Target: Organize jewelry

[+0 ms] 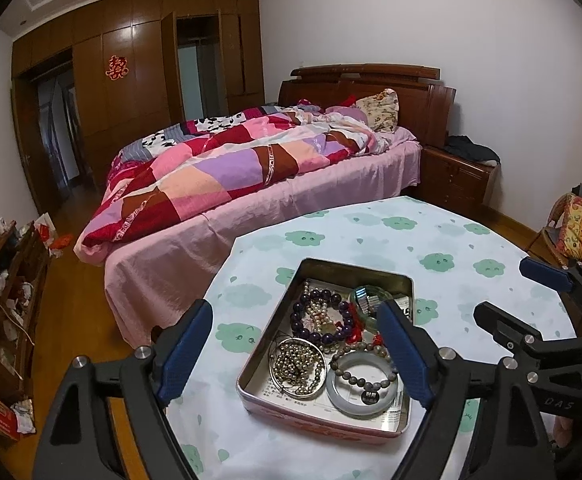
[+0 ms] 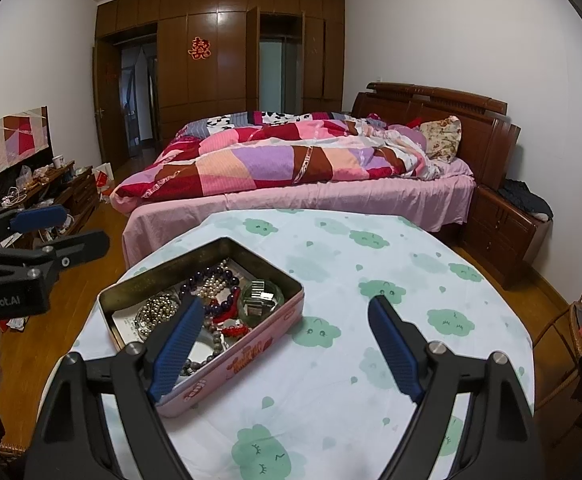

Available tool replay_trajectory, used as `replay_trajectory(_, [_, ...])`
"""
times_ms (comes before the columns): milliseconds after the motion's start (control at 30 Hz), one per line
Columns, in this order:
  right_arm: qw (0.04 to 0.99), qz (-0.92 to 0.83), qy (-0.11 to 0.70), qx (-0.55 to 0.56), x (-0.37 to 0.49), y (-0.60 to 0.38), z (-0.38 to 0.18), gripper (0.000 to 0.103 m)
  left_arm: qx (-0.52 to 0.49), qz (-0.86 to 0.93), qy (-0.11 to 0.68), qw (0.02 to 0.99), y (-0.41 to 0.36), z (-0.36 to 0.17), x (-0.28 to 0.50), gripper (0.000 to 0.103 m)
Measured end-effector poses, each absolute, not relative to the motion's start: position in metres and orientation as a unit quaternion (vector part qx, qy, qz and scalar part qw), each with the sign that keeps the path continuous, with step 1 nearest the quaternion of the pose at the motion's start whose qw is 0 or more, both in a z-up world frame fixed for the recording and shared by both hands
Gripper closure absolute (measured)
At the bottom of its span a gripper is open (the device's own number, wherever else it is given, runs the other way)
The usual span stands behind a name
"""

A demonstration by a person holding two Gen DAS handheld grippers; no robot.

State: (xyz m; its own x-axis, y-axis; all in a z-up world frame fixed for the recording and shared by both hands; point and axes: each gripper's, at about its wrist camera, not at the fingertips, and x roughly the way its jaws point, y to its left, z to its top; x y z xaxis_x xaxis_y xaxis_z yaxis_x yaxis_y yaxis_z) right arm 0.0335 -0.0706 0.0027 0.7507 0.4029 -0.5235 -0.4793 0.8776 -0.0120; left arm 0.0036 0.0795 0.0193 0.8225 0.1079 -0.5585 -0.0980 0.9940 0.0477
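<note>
Surface: cloud-print cloth under us.
Left hand-held gripper: we hold it spread, empty, over the tin.
Right hand-held gripper: spread, empty.
Tin: jewelry inside, on the surface.
Bed: beyond.

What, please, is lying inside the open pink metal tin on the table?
The pink metal tin holds a purple bead bracelet, a pearl strand, a pale jade bangle, a green glass bangle and silver beads. Printed paper lines the bottom, mostly covered.
</note>
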Motion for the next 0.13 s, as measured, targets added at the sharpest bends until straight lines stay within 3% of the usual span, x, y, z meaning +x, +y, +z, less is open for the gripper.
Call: replay_trajectory(133, [0.933,0.236,0.263,-0.072,0.0332,-0.0708,0.002,0.016,0.009,0.053,0.295,0.954,0.0786,0.019,0.0041,0.018])
